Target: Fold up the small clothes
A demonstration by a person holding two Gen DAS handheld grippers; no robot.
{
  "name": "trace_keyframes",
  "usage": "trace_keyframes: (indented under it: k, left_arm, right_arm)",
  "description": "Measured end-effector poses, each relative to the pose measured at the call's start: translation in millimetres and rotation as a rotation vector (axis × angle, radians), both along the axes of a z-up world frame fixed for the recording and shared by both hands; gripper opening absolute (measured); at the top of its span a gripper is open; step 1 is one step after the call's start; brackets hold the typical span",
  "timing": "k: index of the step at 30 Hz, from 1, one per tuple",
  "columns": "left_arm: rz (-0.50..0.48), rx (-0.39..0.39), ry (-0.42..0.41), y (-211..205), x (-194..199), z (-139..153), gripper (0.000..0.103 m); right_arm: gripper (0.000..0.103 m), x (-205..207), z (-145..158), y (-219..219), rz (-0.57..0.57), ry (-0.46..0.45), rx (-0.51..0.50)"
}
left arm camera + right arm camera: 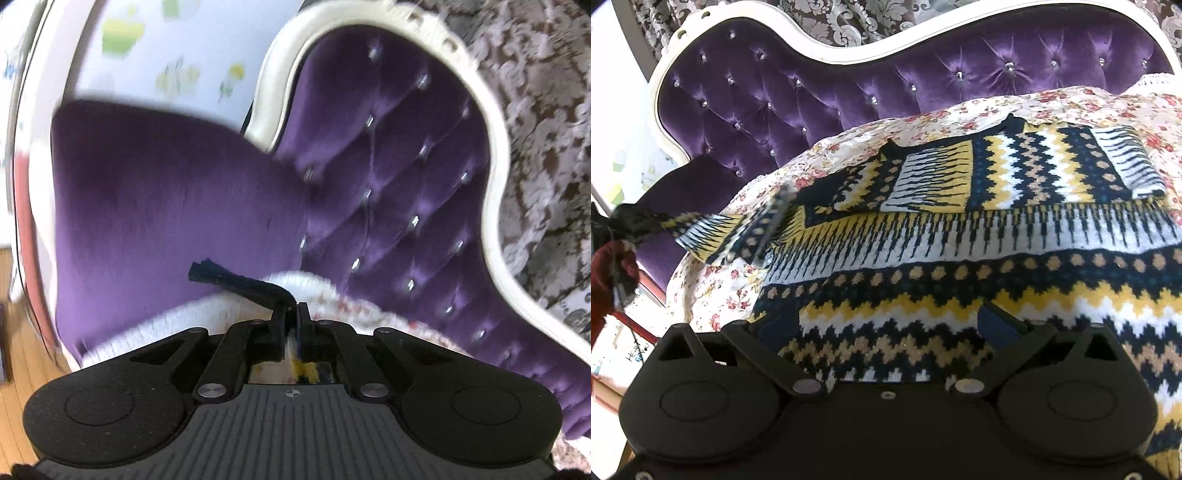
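A knitted sweater [960, 254] with navy, yellow, white and tan zigzag bands lies flat on a floral cover. Its right sleeve [1052, 166] is folded across the chest. Its left sleeve [713, 229] is stretched out to the left and lifted. My left gripper [293, 306] is shut on that sleeve's dark cuff [236, 282]; it shows at the far left of the right wrist view [605, 225]. My right gripper [886, 325] is open, its fingers [1001, 325] resting on the sweater's lower body.
The floral cover [849, 140] lies over a purple tufted sofa [775, 96] with a white carved frame [495, 155]. A patterned curtain [546, 110] hangs behind. Wooden floor [11, 369] shows at the left.
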State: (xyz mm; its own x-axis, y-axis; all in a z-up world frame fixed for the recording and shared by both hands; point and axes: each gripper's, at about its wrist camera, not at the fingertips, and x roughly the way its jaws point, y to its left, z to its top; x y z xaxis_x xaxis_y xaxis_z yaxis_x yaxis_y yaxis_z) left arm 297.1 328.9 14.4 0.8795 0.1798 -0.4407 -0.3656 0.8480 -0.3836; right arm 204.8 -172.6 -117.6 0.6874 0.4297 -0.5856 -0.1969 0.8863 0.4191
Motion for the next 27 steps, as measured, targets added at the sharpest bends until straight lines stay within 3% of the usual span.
trace_keyframes:
  k: [8,16,22,27]
  left_arm:
    - [-0.079,0.087,-0.099,-47.3,-15.7,74.1,0.004]
    - [-0.275,0.131,-0.187,-149.6,-14.6,131.0,0.004]
    - [-0.442,0.087,-0.235,-239.6,-6.4,141.5,0.004]
    - [-0.562,0.026,-0.234,-310.5,0.9,123.7,0.004]
  right_arm:
    - [0.103,-14.1,-1.6,-12.5,-0.028,0.007,0.022]
    - [0.103,-36.5,-6.7,-32.9,-0.048,0.016,0.049]
    - [0.103,-52.7,-6.8,-52.2,-0.060,0.018,0.059]
    - [0.103,-65.1,-7.6,-70.6,-0.079,0.017,0.070]
